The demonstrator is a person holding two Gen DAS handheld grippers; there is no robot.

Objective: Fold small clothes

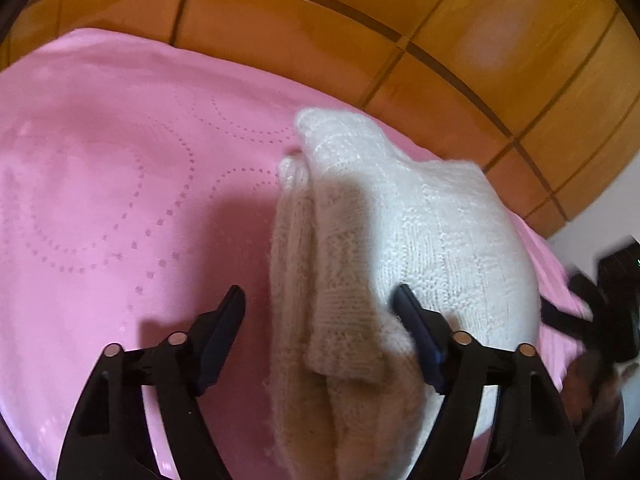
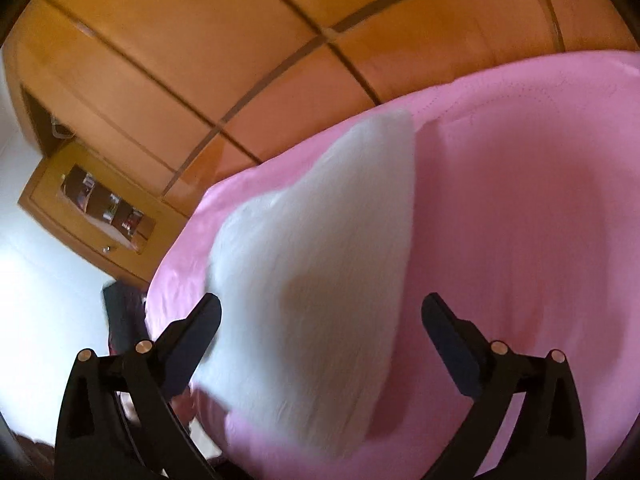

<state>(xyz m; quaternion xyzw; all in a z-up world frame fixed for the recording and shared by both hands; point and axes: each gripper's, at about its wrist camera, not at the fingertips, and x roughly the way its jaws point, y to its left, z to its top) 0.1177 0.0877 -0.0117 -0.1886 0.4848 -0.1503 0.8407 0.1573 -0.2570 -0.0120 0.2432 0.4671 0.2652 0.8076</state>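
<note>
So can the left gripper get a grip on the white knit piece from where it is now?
Probably yes: the left gripper is open with the white knit piece already lying between its fingers on the pink cover, nothing blocking.

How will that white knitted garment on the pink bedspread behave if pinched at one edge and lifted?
The white knitted garment is likely floppy: its folded layers drape and sag over each other. It probably unfolds when lifted, since the top flap lies loose. Its fuzzy knit probably grips rather than slides on the pink bedspread.

The white knitted garment [image 1: 420,224] looks woolly and a bit fuzzy, lying on a smooth pink cloth bedspread [image 1: 120,184] with stitched dotted circles. Behind, the orange-brown wooden wardrobe panels [image 1: 320,20] look glossy.
</note>
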